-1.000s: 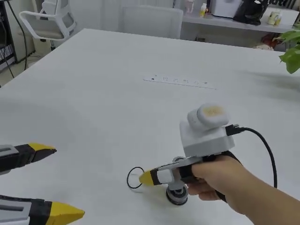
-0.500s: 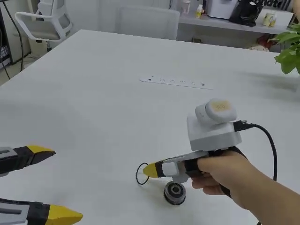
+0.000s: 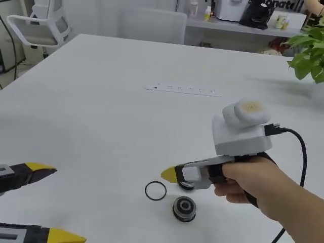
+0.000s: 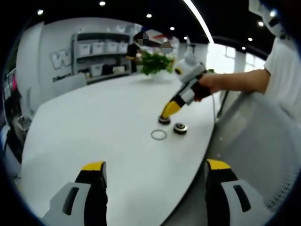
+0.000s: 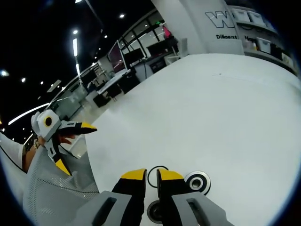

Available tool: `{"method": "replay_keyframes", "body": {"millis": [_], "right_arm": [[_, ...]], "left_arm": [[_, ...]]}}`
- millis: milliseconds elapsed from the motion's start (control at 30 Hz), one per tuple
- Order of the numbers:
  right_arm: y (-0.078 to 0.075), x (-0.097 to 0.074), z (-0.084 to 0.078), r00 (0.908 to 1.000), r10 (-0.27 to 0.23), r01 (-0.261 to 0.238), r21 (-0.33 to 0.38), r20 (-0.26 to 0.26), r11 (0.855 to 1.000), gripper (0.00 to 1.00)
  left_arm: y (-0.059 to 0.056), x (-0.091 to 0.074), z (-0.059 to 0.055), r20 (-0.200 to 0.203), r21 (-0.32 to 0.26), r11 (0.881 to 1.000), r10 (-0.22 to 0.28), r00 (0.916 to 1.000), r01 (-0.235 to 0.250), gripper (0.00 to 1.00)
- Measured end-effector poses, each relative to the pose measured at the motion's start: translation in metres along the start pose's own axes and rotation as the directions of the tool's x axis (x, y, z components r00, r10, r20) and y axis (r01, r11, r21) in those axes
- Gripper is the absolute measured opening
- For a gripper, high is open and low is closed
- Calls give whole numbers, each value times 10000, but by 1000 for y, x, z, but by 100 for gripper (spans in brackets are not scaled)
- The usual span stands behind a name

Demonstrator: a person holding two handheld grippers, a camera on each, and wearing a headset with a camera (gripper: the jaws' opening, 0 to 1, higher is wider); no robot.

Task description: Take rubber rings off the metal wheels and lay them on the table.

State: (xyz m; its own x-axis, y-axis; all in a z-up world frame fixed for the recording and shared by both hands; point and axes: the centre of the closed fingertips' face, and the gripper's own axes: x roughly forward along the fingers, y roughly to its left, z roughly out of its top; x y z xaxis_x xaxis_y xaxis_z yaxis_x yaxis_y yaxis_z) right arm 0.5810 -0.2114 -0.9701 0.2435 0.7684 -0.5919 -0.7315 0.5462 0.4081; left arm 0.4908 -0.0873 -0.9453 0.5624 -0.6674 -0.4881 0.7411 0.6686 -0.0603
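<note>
The right gripper (image 3: 170,174), black and grey with yellow tips, is hovering low over the white worktop (image 3: 101,111), its jaws drawn almost together with only a slim gap and gripping nothing. In the right gripper view, a thin black rubber ring (image 5: 156,170) is showing just beyond the right gripper's (image 5: 152,175) tips. The ring (image 3: 155,191) is lying flat on the worktop, free of both wheels and just beside them. A small round metal wheel with a dark rim (image 3: 184,208) is sitting next to the ring, apart from it, and a second metal wheel (image 3: 186,186) is sitting under the right gripper's jaws. In the left gripper view the ring (image 4: 158,135) and both wheels are lying near the worktop's edge on the person's side. The left gripper (image 3: 50,202), also yellow-tipped, is hanging well apart from these things, its jaws spread wide and holding nothing.
</note>
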Motion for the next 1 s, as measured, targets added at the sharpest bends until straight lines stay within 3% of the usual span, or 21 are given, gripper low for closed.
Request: {"method": "replay_keyframes", "body": {"millis": [100,200,300,333,433,567,700,800,867,900,1000], "right_arm": [[0,-11,9,9992,84,-92,194,389,9998,6],[-2,-27,19,9956,143,-173,315,922,9994,7],[-3,-39,21,9926,140,-173,269,1210,9995,8],[-3,-44,20,9918,151,-180,219,1272,9996,8],[-1,-50,16,9911,135,-144,64,1324,9999,9],[1,-58,8,9927,50,-33,-138,1204,9999,12],[1,-61,0,9936,96,-59,-336,1127,9994,13],[-9,-61,-11,9957,-465,536,-893,804,9946,14],[-8,-60,-17,9983,-397,466,-1783,419,9829,13],[-8,-59,-15,9982,-251,363,-2110,553,9768,13],[-4,-57,-19,9989,-4,97,-1979,469,9802,14]], "left_arm": [[-3,1,4,106,66,9998,-187,9998,187,88],[-7,0,15,360,723,9969,-323,9988,296,87],[-17,-1,23,210,833,9933,-823,9964,803,87],[-25,-2,30,321,1159,9856,-1279,9913,1234,85],[-38,-3,44,500,1492,9733,-1834,9818,1743,82],[-45,0,61,427,2051,9575,-2159,9755,2029,84],[-50,9,84,448,2785,9352,-2403,9697,2189,84],[-54,18,102,654,3050,9214,-2726,9599,2408,85],[-56,27,113,767,3301,9102,-2901,9539,2502,85],[-58,32,119,790,3416,9052,-2955,9521,2526,84],[-63,46,133,967,3772,8867,-3246,9409,2672,84]]}}
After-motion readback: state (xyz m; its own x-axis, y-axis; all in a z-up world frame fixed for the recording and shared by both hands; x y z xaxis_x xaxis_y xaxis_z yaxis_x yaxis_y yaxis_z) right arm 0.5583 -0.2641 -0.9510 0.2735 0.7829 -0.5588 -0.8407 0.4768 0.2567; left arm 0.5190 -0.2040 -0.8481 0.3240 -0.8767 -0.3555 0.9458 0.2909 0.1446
